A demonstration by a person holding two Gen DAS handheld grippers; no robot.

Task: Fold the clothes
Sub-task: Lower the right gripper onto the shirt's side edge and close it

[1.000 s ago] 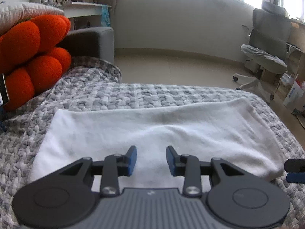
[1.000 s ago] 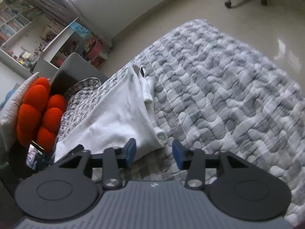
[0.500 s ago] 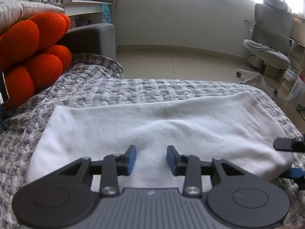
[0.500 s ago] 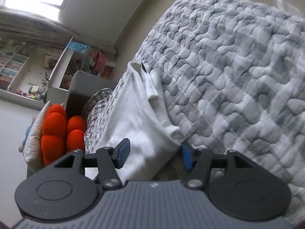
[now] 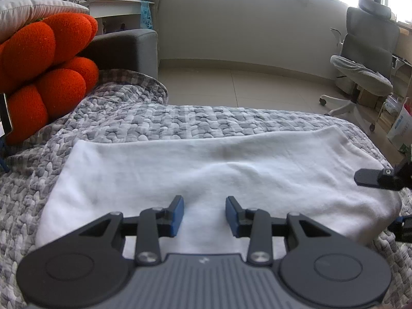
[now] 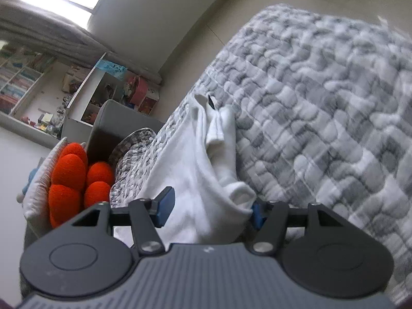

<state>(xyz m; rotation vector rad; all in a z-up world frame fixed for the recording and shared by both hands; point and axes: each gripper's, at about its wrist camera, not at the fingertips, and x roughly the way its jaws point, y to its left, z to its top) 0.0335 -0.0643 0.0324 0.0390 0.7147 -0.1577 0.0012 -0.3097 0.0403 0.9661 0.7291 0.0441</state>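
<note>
Item: white garment (image 5: 206, 170), folded, lying flat on the grey quilted bed cover (image 5: 144, 123), directly ahead of and under my left tongs (image 5: 204, 215). Left tongs are hovering with tips apart, gripping nothing. My right tongs (image 6: 212, 209) are sitting spread wide around the garment's near corner, not clamped. Orange knobbly cushion (image 5: 43, 77) is resting far left of both tongs.

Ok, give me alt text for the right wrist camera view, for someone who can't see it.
The open right gripper straddles the near end of a folded white garment lying on a grey quilted blanket. An orange cushion and cluttered shelves sit off to the left.
</note>
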